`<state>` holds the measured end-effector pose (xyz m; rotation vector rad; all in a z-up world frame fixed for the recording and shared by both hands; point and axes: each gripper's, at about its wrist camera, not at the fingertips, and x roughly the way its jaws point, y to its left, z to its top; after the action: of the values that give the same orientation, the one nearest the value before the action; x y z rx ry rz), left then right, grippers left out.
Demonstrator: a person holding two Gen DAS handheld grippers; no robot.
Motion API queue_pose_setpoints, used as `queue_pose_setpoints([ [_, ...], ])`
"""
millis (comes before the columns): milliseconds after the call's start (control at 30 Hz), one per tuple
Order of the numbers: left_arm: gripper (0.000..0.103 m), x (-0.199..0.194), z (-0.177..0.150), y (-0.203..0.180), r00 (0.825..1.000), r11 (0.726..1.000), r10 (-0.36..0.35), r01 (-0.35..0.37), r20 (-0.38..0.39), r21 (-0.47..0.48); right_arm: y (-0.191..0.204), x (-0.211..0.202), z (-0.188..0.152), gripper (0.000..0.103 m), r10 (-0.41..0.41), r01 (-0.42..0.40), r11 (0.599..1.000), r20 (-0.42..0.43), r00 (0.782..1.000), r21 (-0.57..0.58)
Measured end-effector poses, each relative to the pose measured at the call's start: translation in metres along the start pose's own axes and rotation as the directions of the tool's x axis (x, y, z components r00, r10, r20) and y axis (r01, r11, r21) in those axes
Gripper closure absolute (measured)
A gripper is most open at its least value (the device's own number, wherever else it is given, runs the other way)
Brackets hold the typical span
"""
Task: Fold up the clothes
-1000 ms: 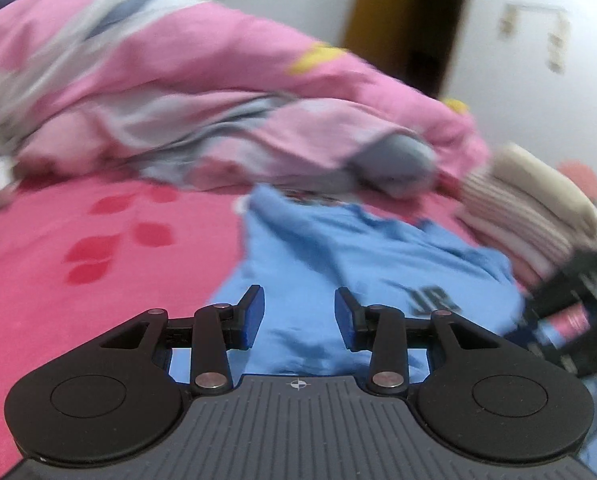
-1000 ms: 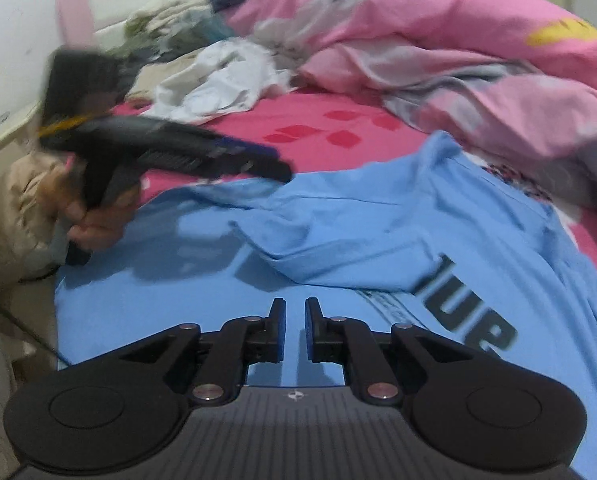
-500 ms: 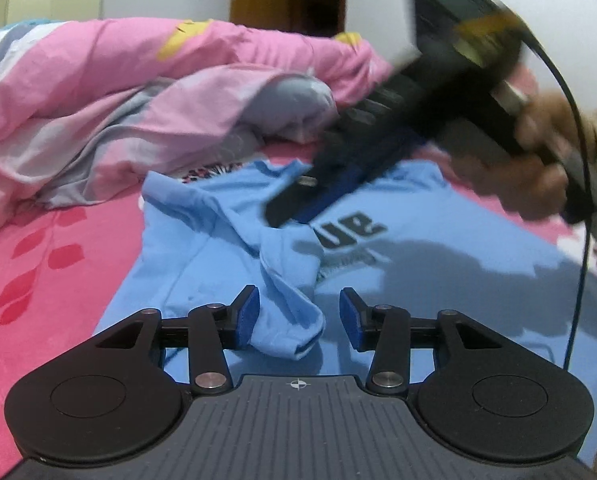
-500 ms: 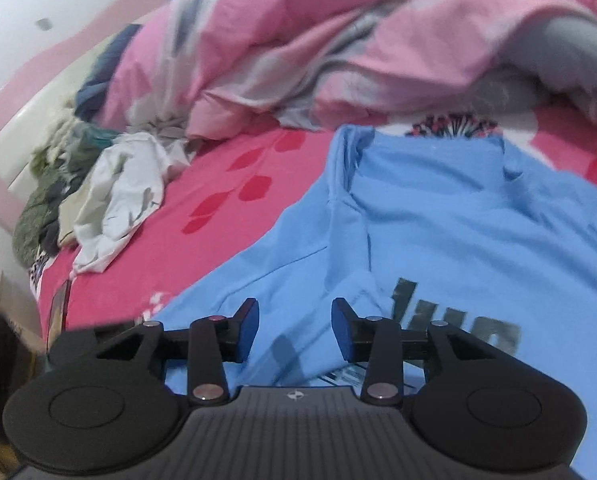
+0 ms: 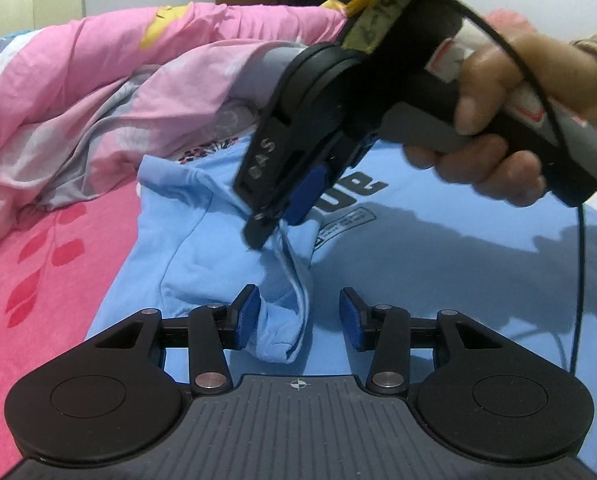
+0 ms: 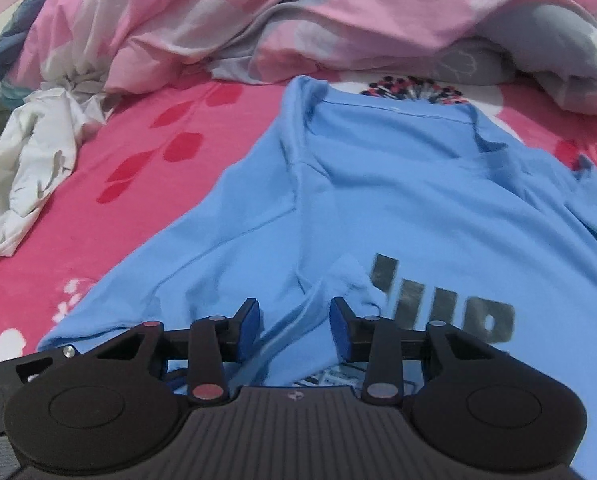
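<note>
Left wrist | both grippers (image 5: 298, 322) (image 6: 294, 328) hovering part-open, right's jaws just closing around sleeve (image 5: 286, 300), nothing gripped | risk: shirt (image 6: 398, 200) bunching if pinch is shallow

Matt blue cloth shirt (image 6: 398, 200)

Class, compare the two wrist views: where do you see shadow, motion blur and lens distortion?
Left wrist view: the other gripper and the hand holding it cast a dark shadow across the blue T-shirt; the door frame at the top bends with the fisheye. Right wrist view: the T-shirt's dark lettering is smeared by motion; the pink quilt curves toward the edges.
</note>
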<state>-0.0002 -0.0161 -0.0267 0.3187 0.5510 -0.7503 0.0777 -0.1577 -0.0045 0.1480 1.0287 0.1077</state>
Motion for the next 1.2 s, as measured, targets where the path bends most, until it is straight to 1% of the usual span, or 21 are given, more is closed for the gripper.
queue_pose_setpoints([
  [67,0.059,0.001,0.0,0.0,1.0,1.0,0.005,-0.005,-0.008,0.001,-0.003,-0.003,-0.002,0.074,-0.013,0.013,1.0,0.008,1.0,0.013],
  [100,0.059,0.001,0.0,-0.001,1.0,1.0,0.006,-0.006,-0.008,0.002,-0.005,-0.004,-0.004,0.081,-0.019,0.019,1.0,0.013,1.0,0.019],
  [133,0.059,0.0,0.0,-0.001,1.0,1.0,0.007,-0.007,-0.008,0.003,-0.007,-0.006,-0.006,0.091,-0.023,0.023,0.999,0.02,1.0,0.026],
  [200,0.059,0.0,0.0,-0.001,1.0,1.0,0.008,-0.008,-0.008,0.005,-0.012,-0.009,-0.01,0.099,-0.015,0.014,0.999,0.033,0.999,0.049],
  [300,0.06,0.0,-0.001,-0.001,1.0,1.0,0.015,-0.015,-0.005,0.006,-0.02,-0.015,-0.015,0.101,0.005,-0.01,0.996,0.057,0.998,0.086],
  [333,0.062,-0.001,-0.001,-0.001,1.0,1.0,0.018,-0.018,-0.003,0.004,-0.021,-0.018,-0.017,0.101,0.013,-0.019,0.995,0.07,0.997,0.096],
  [467,0.088,-0.003,-0.001,0.002,0.999,0.999,0.035,-0.035,0.01,-0.009,-0.023,-0.032,-0.017,0.101,0.04,-0.056,0.992,0.134,0.99,0.115],
  [500,0.093,-0.004,0.0,0.005,1.0,0.999,0.028,-0.028,0.013,-0.029,-0.023,-0.036,-0.016,0.101,0.049,-0.067,0.991,0.151,0.987,0.116],
  [567,0.098,-0.008,0.002,0.012,1.0,0.997,0.015,-0.012,0.027,-0.077,-0.02,-0.043,-0.01,0.101,0.065,-0.086,0.991,0.191,0.979,0.102],
  [667,0.099,-0.019,0.009,0.032,0.997,0.984,0.012,0.003,0.081,-0.178,-0.009,-0.049,0.007,0.101,0.093,-0.111,0.992,0.257,0.962,0.058],
  [733,0.099,-0.026,0.016,0.057,0.993,0.963,0.03,0.002,0.116,-0.269,0.001,-0.049,0.024,0.101,0.111,-0.123,0.992,0.297,0.948,0.022],
  [800,0.099,-0.03,0.022,0.09,0.991,0.925,0.06,-0.01,0.119,-0.38,0.015,-0.043,0.046,0.101,0.135,-0.135,0.991,0.324,0.936,-0.023],
  [833,0.099,-0.031,0.024,0.111,0.99,0.894,0.077,-0.017,0.116,-0.448,0.023,-0.038,0.058,0.101,0.15,-0.142,0.989,0.334,0.931,-0.048],
  [867,0.099,-0.032,0.024,0.131,0.99,0.856,0.089,-0.019,0.113,-0.516,0.031,-0.032,0.071,0.101,0.164,-0.148,0.986,0.342,0.925,-0.074],
  [967,0.099,-0.031,0.016,0.186,0.985,0.751,0.143,-0.043,0.099,-0.659,0.05,-0.002,0.105,0.101,0.204,-0.164,0.976,0.345,0.916,-0.141],
  [1000,0.099,-0.031,0.012,0.203,0.98,0.718,0.177,-0.069,0.087,-0.693,0.06,0.009,0.116,0.101,0.219,-0.175,0.972,0.338,0.915,-0.158],
  [1033,0.099,-0.03,0.006,0.217,0.977,0.687,0.196,-0.077,0.082,-0.722,0.07,0.021,0.126,0.101,0.233,-0.184,0.968,0.33,0.915,-0.173],
  [1133,0.101,-0.028,-0.012,0.246,0.972,0.59,0.228,-0.086,0.063,-0.803,0.1,0.053,0.149,0.101,0.267,-0.205,0.953,0.297,0.917,-0.224],
  [1167,0.101,-0.027,-0.016,0.249,0.97,0.578,0.237,-0.1,0.05,-0.81,0.109,0.063,0.154,0.101,0.277,-0.212,0.948,0.285,0.918,-0.239],
  [1200,0.101,-0.028,-0.018,0.25,0.966,0.575,0.256,-0.122,0.036,-0.809,0.119,0.073,0.158,0.101,0.289,-0.221,0.942,0.273,0.918,-0.253],
])
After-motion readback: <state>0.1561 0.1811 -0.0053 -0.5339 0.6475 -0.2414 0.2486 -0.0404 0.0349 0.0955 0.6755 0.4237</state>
